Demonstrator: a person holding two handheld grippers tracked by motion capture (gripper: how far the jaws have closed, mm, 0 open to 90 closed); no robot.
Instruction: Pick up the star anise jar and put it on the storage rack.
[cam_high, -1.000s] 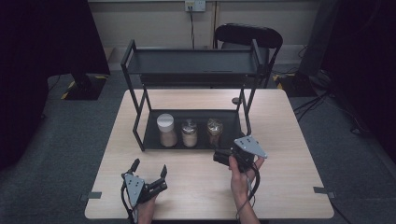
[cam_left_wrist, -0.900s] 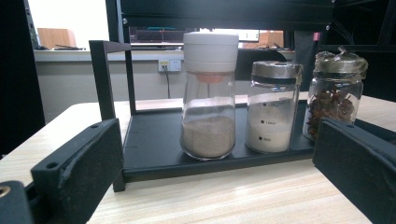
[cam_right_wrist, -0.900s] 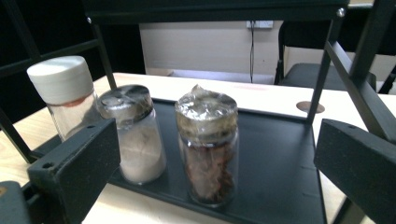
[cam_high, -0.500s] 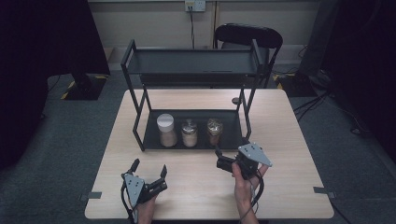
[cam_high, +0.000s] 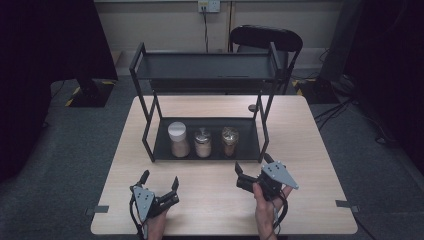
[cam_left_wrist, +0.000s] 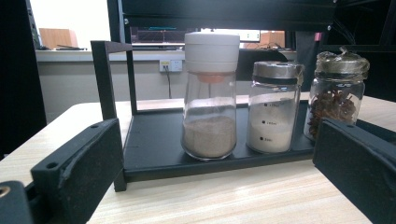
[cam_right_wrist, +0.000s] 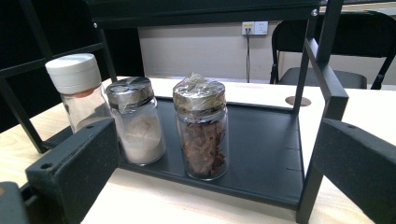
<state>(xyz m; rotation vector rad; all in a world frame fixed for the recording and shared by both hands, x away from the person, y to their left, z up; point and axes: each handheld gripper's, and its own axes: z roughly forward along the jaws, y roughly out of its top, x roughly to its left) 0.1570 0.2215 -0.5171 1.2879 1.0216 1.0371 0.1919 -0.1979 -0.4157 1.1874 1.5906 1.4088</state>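
Observation:
A black two-tier rack (cam_high: 205, 67) stands on the wooden table (cam_high: 310, 135). Its lower shelf (cam_high: 247, 145) carries three jars in a row: a white-lidded jar (cam_high: 177, 139) of tan powder, a metal-lidded jar (cam_high: 202, 142) of white powder, and a foil-topped jar (cam_high: 230, 141) of brown spice. My left gripper (cam_high: 160, 178) rests open near the front edge, facing the white-lidded jar (cam_left_wrist: 210, 93). My right gripper (cam_high: 252, 165) is open in front of the rack's right end, looking at the foil-topped jar (cam_right_wrist: 201, 135). Nothing sits between either pair of jaws.
The rack's upper shelf is bare. A black chair (cam_high: 265, 37) stands behind the table. A small round disc (cam_high: 252, 107) lies on the tabletop behind the rack. Open tabletop lies left, right and in front of the rack; its right post (cam_right_wrist: 322, 93) is close to my right gripper.
My right gripper has drawn back from the rack toward the front edge and slightly right, still open. The left gripper and the jars have not moved.

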